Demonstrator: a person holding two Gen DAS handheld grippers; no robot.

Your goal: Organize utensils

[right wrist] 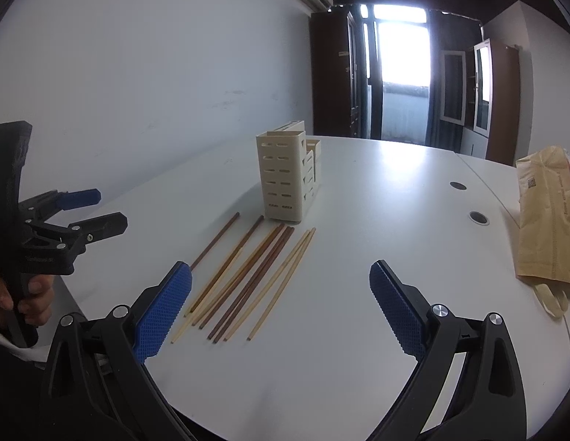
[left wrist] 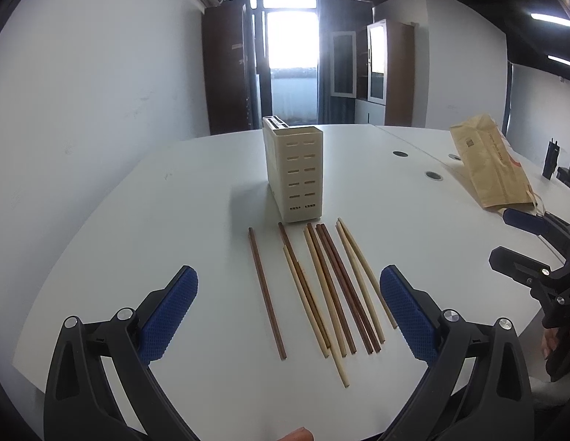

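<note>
Left gripper [left wrist: 288, 312]: jaws spread wide, nothing between the blue pads; it hangs above the near edge of the tabletop, with the chopsticks lying under the gap. In the right wrist view it shows at the left side [right wrist: 101, 209], held by a hand [right wrist: 24, 299].

Right gripper [right wrist: 281, 308]: also wide open and empty, over the near edge of the tabletop, with the near ends of the chopsticks by its left pad. In the left wrist view it appears at the right side [left wrist: 512, 239].

Chopsticks [left wrist: 321, 290]: a loose row of dark brown and pale sticks lying flat on the tabletop [left wrist: 175, 220], between the near edge and the utensil holder, running roughly from near to far. One dark brown stick [left wrist: 266, 294] lies apart at the left of the row; the others lie close together, some crossing. Their far ends stop just short of the holder's base.

Utensil holder [left wrist: 296, 172]: cream plastic box with slotted sides, upright near the middle of the tabletop, well in from every edge. The right wrist view [right wrist: 285, 176] shows lower compartments joined on its far side.

Paper bag [left wrist: 490, 165]: brown, lying toward the right edge of the tabletop, well apart from the chopsticks.

Cable holes [left wrist: 433, 175]: round grommets in the tabletop between the holder and the bag.
</note>
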